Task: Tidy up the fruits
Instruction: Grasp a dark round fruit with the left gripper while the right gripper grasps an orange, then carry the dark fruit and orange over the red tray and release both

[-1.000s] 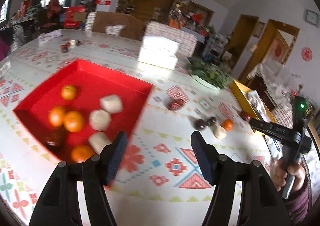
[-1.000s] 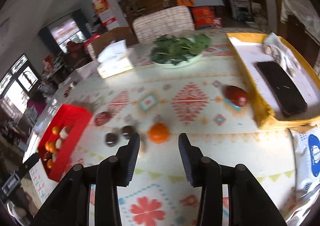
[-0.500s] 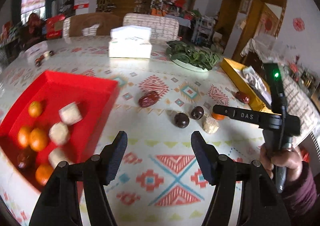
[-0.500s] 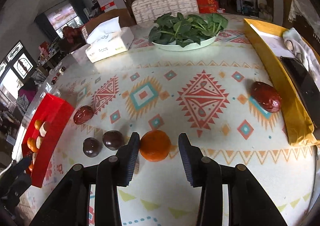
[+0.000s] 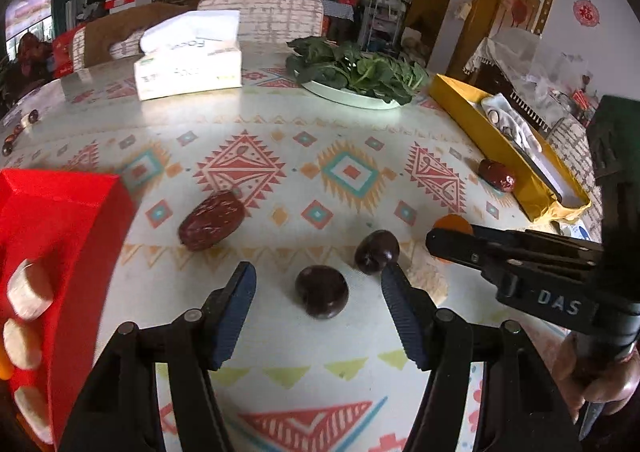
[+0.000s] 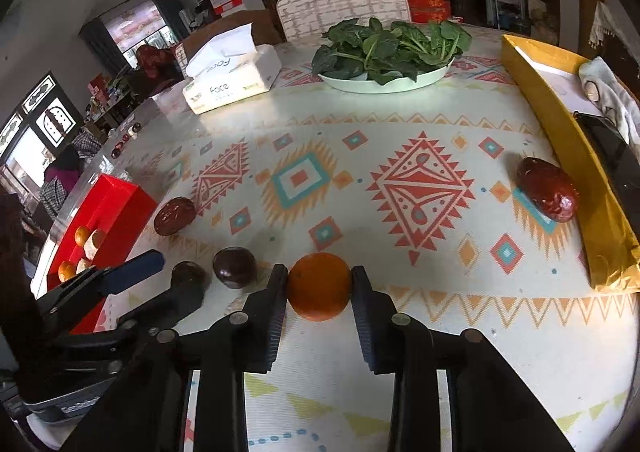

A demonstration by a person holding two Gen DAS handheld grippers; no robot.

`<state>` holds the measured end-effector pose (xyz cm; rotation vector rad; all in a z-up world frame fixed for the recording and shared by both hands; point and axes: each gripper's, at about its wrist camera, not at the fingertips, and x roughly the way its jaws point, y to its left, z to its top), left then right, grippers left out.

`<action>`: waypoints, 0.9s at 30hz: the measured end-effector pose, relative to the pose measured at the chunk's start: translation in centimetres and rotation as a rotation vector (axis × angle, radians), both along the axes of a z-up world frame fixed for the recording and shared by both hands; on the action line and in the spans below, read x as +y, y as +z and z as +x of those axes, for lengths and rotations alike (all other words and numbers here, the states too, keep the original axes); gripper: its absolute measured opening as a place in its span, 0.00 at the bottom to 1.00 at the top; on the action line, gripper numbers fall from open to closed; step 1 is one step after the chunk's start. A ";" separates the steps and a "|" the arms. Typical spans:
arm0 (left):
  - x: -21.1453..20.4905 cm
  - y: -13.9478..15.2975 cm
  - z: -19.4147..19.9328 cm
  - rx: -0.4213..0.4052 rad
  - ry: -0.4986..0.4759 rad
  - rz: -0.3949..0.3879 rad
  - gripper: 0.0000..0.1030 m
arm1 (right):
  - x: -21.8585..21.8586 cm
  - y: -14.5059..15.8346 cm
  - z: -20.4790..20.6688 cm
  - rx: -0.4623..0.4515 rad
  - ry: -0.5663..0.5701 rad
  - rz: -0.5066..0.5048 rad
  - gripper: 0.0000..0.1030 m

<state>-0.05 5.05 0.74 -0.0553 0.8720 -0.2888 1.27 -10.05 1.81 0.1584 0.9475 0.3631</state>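
Observation:
My right gripper (image 6: 319, 284) stands around an orange (image 6: 319, 286) on the patterned table, its pads touching or nearly touching both sides. My left gripper (image 5: 316, 284) is open around a dark round fruit (image 5: 322, 291) without touching it. A second dark fruit (image 5: 377, 251) lies just beyond, next to a pale chunk (image 5: 424, 272). A red date (image 5: 211, 220) lies to the left, another red date (image 6: 547, 194) by the yellow box. The red tray (image 5: 60, 212) at left holds oranges and white chunks.
A tissue box (image 5: 188, 56), a plate of greens (image 6: 390, 52) and a yellow box (image 6: 560, 140) with a phone stand at the back and right. Chairs stand behind the table. The right gripper's body (image 5: 520, 272) crosses the left wrist view.
Both grippers have moved forward and lower. The left swung from the red tray to the dark fruit. The right has come around the orange and narrowed on it.

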 end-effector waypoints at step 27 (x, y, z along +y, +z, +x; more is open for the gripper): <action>13.7 6.7 -8.3 -0.182 0.246 -0.160 0.23 | 3.5 5.6 -5.0 -0.169 0.037 0.007 0.34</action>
